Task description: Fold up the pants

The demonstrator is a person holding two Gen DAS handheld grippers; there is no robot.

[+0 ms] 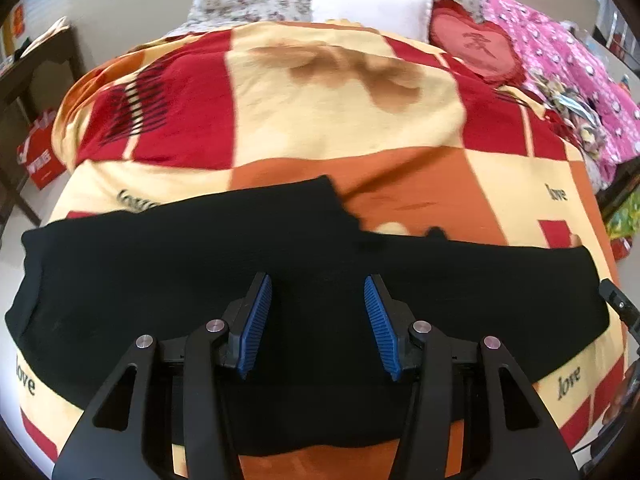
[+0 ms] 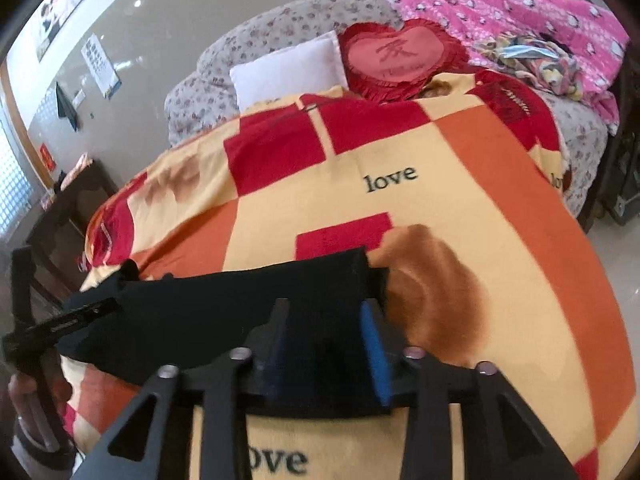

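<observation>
Black pants (image 1: 168,276) lie flat across the near part of a bed, on a red, orange and yellow blanket (image 1: 328,120). My left gripper (image 1: 318,286) hovers over the middle of the pants, open and empty. In the right wrist view the pants (image 2: 208,320) stretch to the left, with their right end under my right gripper (image 2: 326,312), which is open with its blue pads either side of the cloth edge. The left gripper's body (image 2: 60,324) shows at the left edge of that view.
A white pillow (image 1: 372,4), a red heart cushion (image 1: 476,46) and a pink quilt (image 1: 560,64) lie at the head of the bed. A dark wooden table (image 2: 68,216) stands to the left of the bed. A red box (image 1: 40,160) sits on the floor.
</observation>
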